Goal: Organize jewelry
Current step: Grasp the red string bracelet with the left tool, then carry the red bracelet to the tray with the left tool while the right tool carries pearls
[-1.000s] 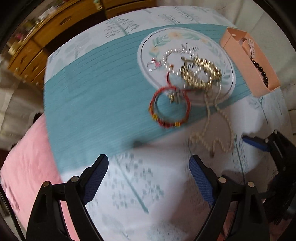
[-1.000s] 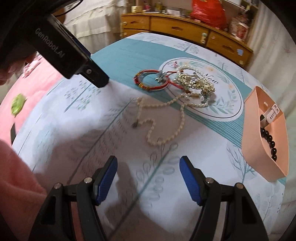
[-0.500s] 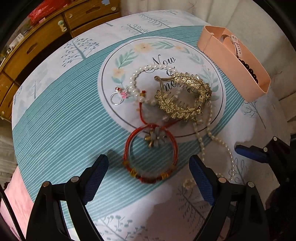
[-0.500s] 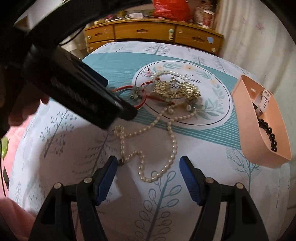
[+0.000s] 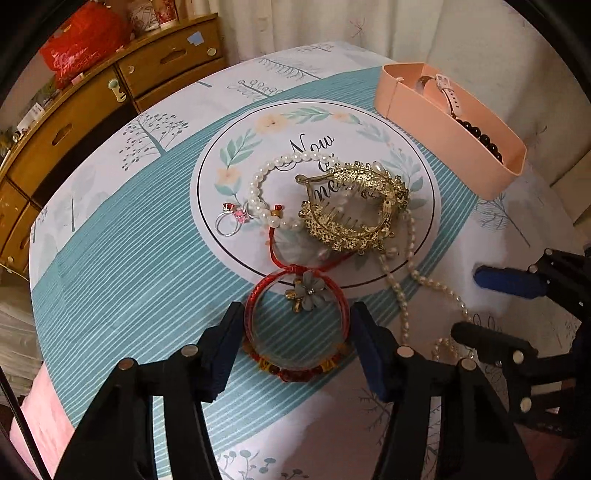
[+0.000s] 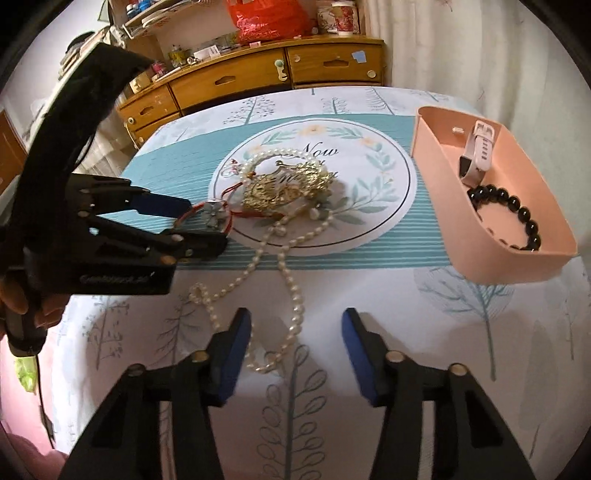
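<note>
Between the spread fingers of the left gripper [image 5: 295, 332] lies the red bangle [image 5: 295, 325], flat on the teal striped band of the tablecloth [image 5: 122, 273]. Each pad stands just outside the ring's rim, one on either side; whether they touch it cannot be told. A small grey flower charm [image 5: 309, 288] sits on the far edge of the bangle, and a red cord runs onward from there.

Just ahead of that gripper, on the round printed medallion of the cloth, rests a gold hair comb [image 5: 354, 206], with a pearl bracelet [image 5: 275, 184] to its left and a silver ring with a pink stone [image 5: 231, 221] further left. A long pearl necklace [image 6: 284, 280] trails from the comb toward the right gripper [image 6: 295, 350], its loops lying on the white part of the cloth between and just ahead of that gripper's parted fingers, which hold nothing.

Ahead and to the right of both grippers stands a peach tray [image 6: 461, 236]. Inside it are a black bead bracelet [image 6: 517, 214] and a white-strapped watch [image 6: 478, 155].

Beyond the table runs a wooden dresser [image 6: 258, 74] with a red bag [image 6: 269, 18] on top.
</note>
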